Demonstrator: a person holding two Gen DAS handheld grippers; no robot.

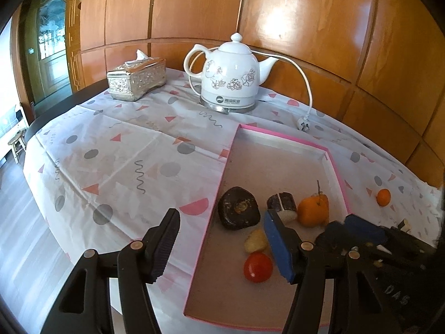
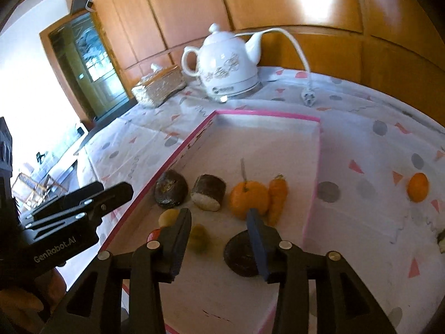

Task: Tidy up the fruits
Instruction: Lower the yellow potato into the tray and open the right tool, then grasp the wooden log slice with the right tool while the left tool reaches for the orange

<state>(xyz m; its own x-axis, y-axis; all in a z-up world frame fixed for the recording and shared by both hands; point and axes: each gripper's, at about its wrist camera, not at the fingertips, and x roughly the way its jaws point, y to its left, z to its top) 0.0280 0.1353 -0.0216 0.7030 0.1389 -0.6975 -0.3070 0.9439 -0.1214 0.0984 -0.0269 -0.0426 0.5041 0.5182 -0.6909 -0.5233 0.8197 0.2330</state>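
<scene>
A pink-rimmed box [image 1: 278, 136] [image 2: 267, 114] lies on the patterned cloth. It holds a dark lump [image 1: 239, 211], a dark cylinder with a white end [image 1: 282, 204], a stemmed orange [image 1: 313, 211] [image 2: 249, 196], a carrot [image 2: 278, 197], a yellow piece [image 1: 256, 240], a red tomato [image 1: 258, 267] and a dark round piece [image 2: 239, 256]. My left gripper [image 1: 222, 236] is open, straddling the box's left wall. My right gripper [image 2: 219, 236] is open above the box floor, with a blurred greenish fruit [image 2: 198, 238] below its fingers, not pressed. A small orange [image 1: 383, 197] [image 2: 417, 186] lies on the cloth outside the box.
A white electric kettle [image 1: 230, 80] with its cord and plug [image 1: 304, 125] stands at the back. A silver tissue box [image 1: 136, 79] sits to its left. Wooden wall panels close the far side. The table's edge drops to the floor on the left.
</scene>
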